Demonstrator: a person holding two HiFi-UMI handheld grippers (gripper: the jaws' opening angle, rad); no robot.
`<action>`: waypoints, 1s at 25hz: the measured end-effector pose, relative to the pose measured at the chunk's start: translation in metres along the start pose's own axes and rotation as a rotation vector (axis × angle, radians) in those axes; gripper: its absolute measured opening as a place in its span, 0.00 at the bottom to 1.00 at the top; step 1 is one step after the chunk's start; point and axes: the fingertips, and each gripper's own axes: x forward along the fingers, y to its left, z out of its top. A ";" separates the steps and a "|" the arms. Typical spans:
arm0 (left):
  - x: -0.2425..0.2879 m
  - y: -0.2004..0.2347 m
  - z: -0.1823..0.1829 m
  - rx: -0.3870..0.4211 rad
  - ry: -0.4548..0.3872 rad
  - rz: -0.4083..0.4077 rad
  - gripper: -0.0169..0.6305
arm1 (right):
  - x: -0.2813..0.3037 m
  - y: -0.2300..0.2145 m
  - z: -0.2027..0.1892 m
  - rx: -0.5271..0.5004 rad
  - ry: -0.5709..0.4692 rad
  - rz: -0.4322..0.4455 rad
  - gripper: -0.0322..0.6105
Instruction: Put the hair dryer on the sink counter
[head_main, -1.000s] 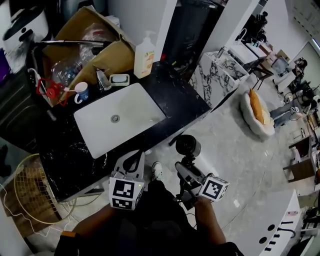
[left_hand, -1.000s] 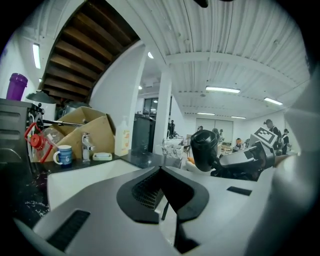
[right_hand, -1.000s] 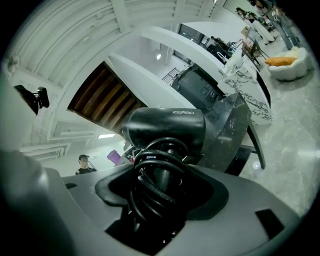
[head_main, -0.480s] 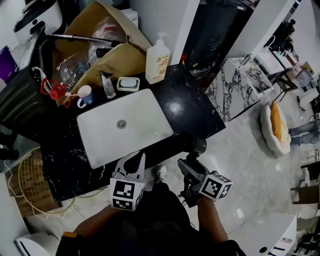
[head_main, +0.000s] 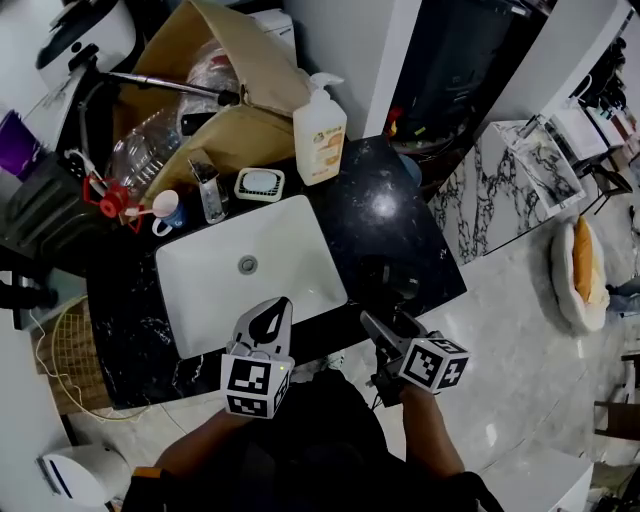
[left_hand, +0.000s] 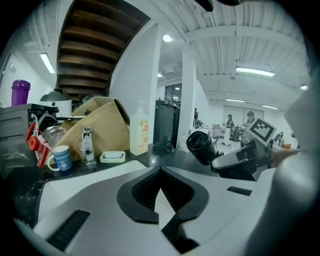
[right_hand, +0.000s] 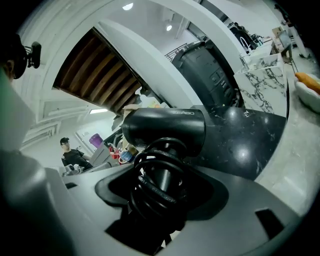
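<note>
At the worktop's (head_main: 380, 215) near edge, left to right: the white sink (head_main: 250, 270); my left claw (head_main: 270, 315), jaws together on nothing, close to the sink's front rim; my right claw (head_main: 385, 340), clamped on the handle of the dryer (right_hand: 165, 127). The cord is coiled round that handle, inside the grip. The dryer is not yet set down: it is held at the worktop's near edge, right of the sink. Its handle runs along my jaws; its barrel lies crosswise, roughly level. Bare black worktop lies directly ahead of the right claw, beyond the barrel. Judgement: the coming move is forward and down, right claw only.
</note>
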 end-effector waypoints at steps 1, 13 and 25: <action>0.009 0.000 0.003 -0.006 0.001 0.009 0.04 | 0.005 -0.006 0.007 -0.005 0.014 -0.004 0.52; 0.093 0.010 0.014 -0.071 0.065 0.090 0.04 | 0.072 -0.072 0.067 -0.082 0.167 -0.061 0.52; 0.134 0.021 0.005 -0.113 0.110 0.140 0.04 | 0.118 -0.111 0.092 -0.132 0.260 -0.126 0.52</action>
